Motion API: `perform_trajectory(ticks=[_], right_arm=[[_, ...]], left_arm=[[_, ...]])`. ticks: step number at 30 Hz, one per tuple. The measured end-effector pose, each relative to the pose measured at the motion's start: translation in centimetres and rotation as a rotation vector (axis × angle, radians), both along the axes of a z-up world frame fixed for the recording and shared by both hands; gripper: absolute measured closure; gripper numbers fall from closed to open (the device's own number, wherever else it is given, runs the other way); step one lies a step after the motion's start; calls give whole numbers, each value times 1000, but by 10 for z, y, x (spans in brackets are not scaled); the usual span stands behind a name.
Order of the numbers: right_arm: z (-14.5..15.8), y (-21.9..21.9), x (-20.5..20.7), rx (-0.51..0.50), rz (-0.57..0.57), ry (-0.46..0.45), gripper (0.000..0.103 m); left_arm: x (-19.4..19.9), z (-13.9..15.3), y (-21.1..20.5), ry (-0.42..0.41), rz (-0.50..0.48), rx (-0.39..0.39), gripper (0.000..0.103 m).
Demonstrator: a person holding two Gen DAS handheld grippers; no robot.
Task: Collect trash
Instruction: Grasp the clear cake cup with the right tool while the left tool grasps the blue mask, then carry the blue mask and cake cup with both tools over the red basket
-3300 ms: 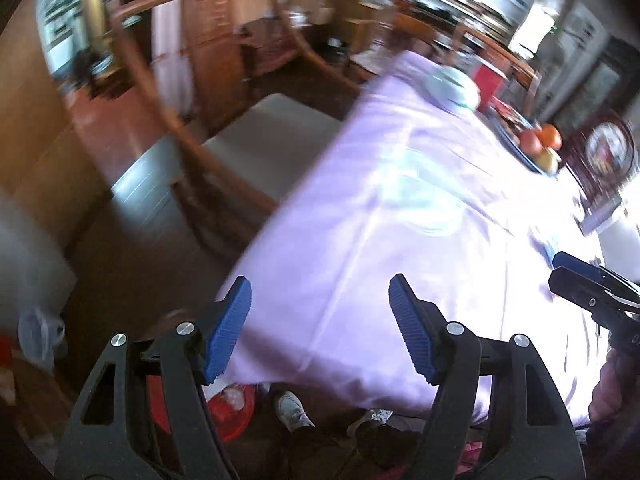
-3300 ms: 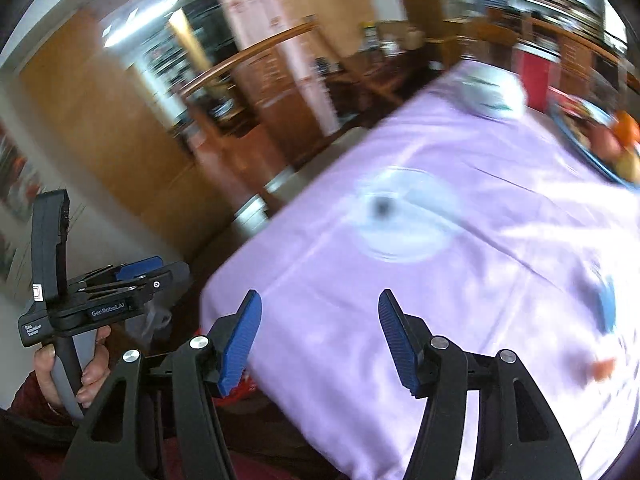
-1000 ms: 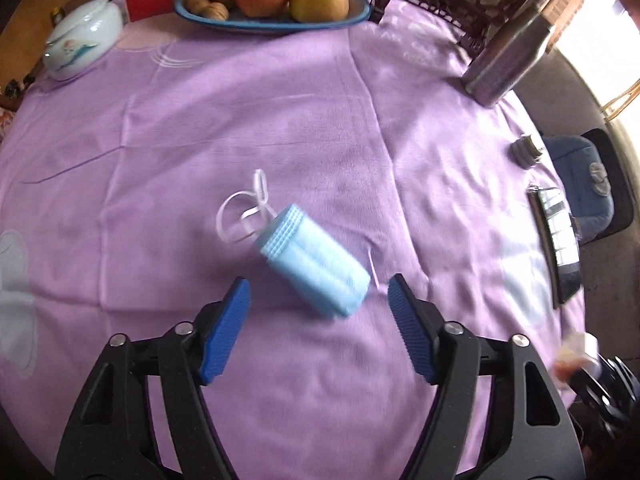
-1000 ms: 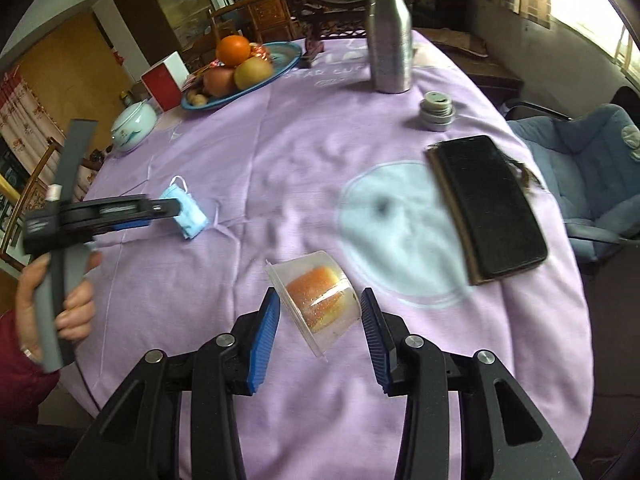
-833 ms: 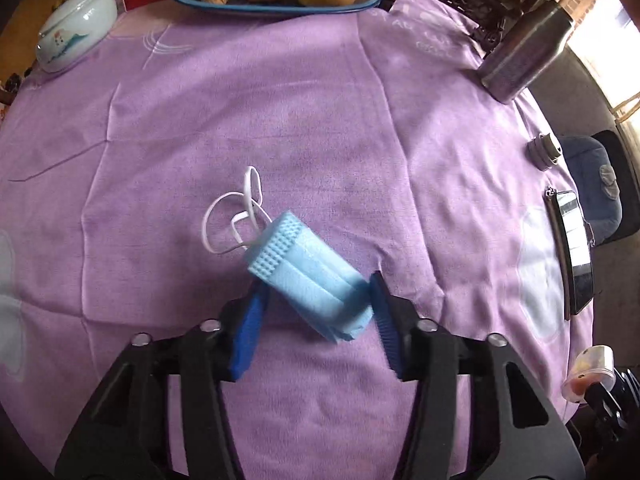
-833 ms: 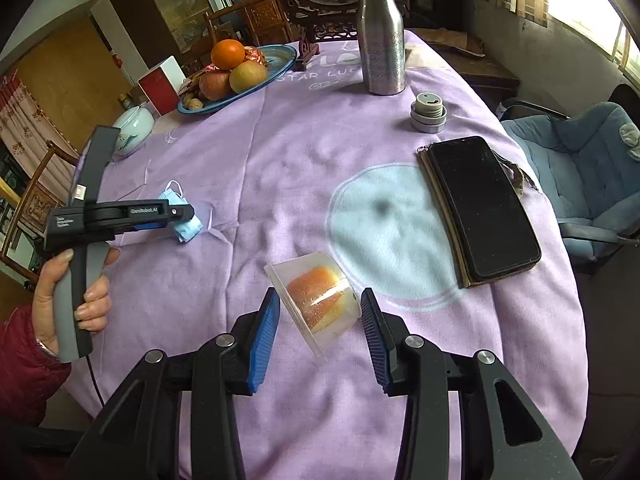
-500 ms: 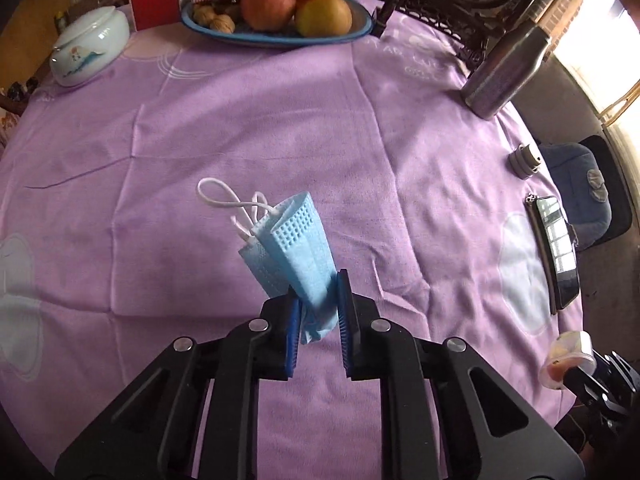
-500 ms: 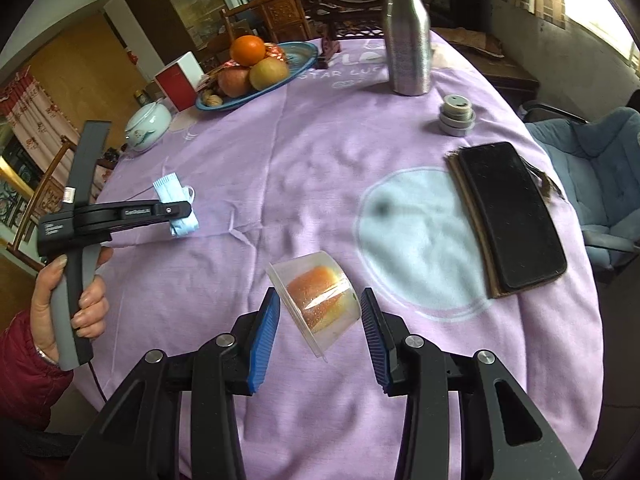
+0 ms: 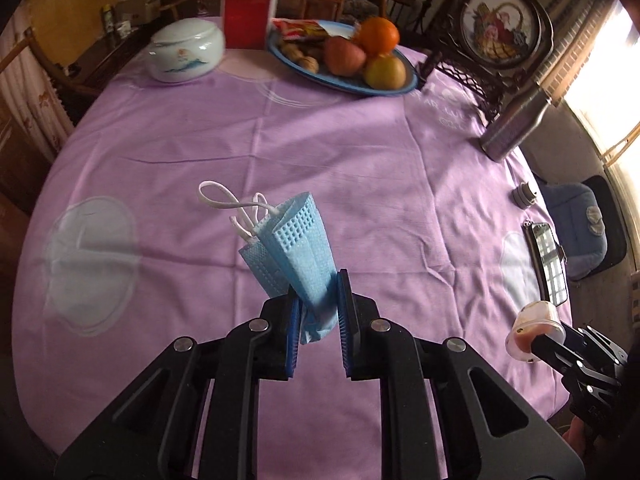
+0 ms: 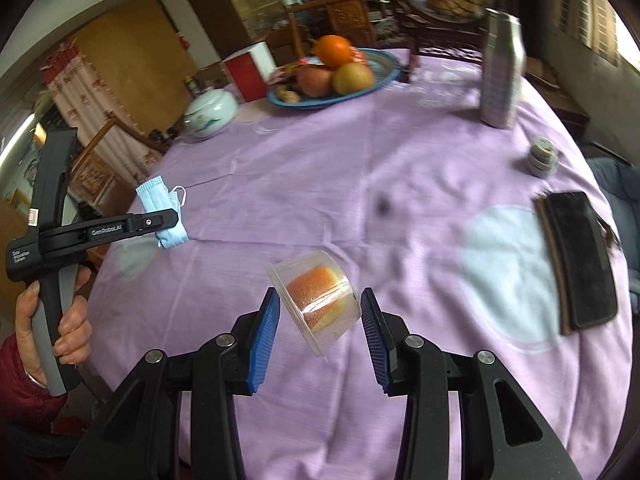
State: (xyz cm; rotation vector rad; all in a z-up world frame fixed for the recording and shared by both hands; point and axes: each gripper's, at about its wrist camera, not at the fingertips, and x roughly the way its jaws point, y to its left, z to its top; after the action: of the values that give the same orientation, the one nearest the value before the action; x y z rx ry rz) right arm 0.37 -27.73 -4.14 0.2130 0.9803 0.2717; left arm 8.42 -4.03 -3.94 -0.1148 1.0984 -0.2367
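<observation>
Lilac cloth covers the round dining table (image 9: pixel 360 152) in the left wrist view, with a blue oval fruit plate (image 9: pixel 404 80), a white lidded porcelain jar (image 9: pixel 186 50), a red box (image 9: pixel 248 20) and a steel flask (image 9: pixel 516 124) toward its far side and a dark phone (image 9: pixel 546 260) near the right edge. Low in the frame the left gripper (image 9: pixel 318 312) has its blue pads nearly together, pinching the lower end of a folded pale-blue pleated face mask (image 9: pixel 296 256), which stands up clear of the cloth with its white ear loops (image 9: pixel 228 200) sticking out at the top. That mask looks soft, light and floppy, so a pinch across the folded layers rather than on the loops seems the safer hold. At the right edge the right gripper (image 9: pixel 536 340) carries a small clear plastic cup (image 9: pixel 538 330). Seen from the right wrist, the same table stretches ahead, and the gripper's pads (image 10: pixel 264 324) stand part-way apart on either side of the cup, which has an orange piece of food inside; it sits tilted between them above the cloth. Its thin wall probably crushes easily and may be slick, so gentle pressure on the sides suits it. To the left, a hand (image 10: pixel 60 320) in a red sleeve holds the other gripper, with the mask clamped above the table's edge.
</observation>
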Motion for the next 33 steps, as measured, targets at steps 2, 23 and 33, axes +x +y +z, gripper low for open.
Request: perform_trajectory(ticks=[2, 23, 33], right_arm=[[4, 14, 3, 3, 29, -8, 61], [29, 167, 9, 15, 337, -29, 62], [33, 262, -1, 16, 533, -31, 62]], left_arm=[[-7, 6, 17, -7, 25, 4, 85], [-93, 35, 183, -62, 334, 21, 85], [-161, 30, 275, -43, 563, 22, 85]])
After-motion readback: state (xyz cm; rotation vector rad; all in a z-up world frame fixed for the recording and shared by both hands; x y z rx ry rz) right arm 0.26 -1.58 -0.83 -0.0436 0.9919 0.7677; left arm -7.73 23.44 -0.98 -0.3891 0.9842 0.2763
